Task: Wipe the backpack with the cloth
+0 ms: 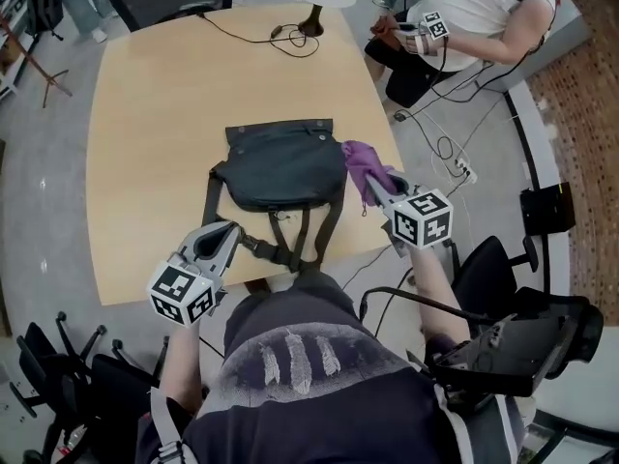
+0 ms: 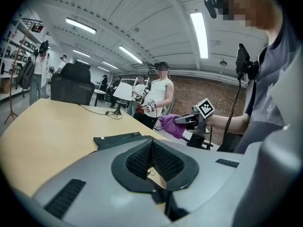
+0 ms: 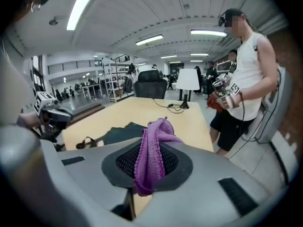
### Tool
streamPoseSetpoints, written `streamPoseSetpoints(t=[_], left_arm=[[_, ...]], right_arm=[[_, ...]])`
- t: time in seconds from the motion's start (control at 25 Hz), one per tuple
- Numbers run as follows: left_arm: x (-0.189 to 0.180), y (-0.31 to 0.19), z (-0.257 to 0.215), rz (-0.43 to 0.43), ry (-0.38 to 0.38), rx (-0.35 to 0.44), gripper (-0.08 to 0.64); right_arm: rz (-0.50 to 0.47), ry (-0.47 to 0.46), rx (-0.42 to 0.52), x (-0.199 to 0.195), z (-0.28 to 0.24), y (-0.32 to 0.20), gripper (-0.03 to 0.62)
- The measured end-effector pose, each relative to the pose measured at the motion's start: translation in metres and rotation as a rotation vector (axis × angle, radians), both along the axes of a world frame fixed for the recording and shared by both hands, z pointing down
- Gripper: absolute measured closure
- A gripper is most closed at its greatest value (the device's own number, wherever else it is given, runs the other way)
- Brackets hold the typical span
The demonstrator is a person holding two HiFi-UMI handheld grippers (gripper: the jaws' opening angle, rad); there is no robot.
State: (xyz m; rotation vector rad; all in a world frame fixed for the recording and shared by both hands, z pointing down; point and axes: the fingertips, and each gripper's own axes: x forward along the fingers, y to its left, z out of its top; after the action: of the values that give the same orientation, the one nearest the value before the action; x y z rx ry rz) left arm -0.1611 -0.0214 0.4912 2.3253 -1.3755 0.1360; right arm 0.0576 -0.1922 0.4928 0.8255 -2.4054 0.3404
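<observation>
Two grippers: the left gripper (image 1: 222,235) has its jaws pressed together with nothing between them; the right gripper (image 1: 379,189) is clamped on the cloth (image 3: 151,155).
Cloth: purple knit, bunched, sticking out past the right jaws and sagging below them.
Backpack: dark backpack (image 1: 280,167) lying flat on the wooden table (image 1: 145,114), near the person's edge, with its straps (image 1: 290,245) trailing toward the person.
Direction: the backpack lies to the left of the cloth and slightly beyond it; the cloth hangs at the bag's right edge, and whether they touch cannot be told.
Long axis: the bag's body runs left to right across the person.
Nearer gripper: the right one by far; the left sits by the straps at the table's edge.
Likely next move: a leftward sweep along the bag's length.
</observation>
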Motion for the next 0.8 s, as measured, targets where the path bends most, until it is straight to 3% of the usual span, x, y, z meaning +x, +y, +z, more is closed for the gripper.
streamPoseSetpoints(t=[0.16, 0.36, 0.52, 0.8], left_arm=[[0.005, -0.024, -0.001, -0.008, -0.009, -0.015, 0.549], [0.006, -0.033, -0.003, -0.069, -0.026, -0.051, 0.549], [0.001, -0.044, -0.004, -0.110, -0.038, -0.060, 0.549], [0.002, -0.049, 0.003, -0.121, -0.015, -0.075, 0.549]], right_arm=[[0.038, 0.205, 0.105, 0.016, 0.032, -0.073, 0.560], [-0.100, 0.361, 0.030, -0.017, 0.115, -0.094, 0.560], [-0.193, 0.359, -0.056, -0.041, 0.143, -0.077, 0.560], [-0.256, 0.293, -0.242, -0.063, 0.146, -0.051, 0.560]])
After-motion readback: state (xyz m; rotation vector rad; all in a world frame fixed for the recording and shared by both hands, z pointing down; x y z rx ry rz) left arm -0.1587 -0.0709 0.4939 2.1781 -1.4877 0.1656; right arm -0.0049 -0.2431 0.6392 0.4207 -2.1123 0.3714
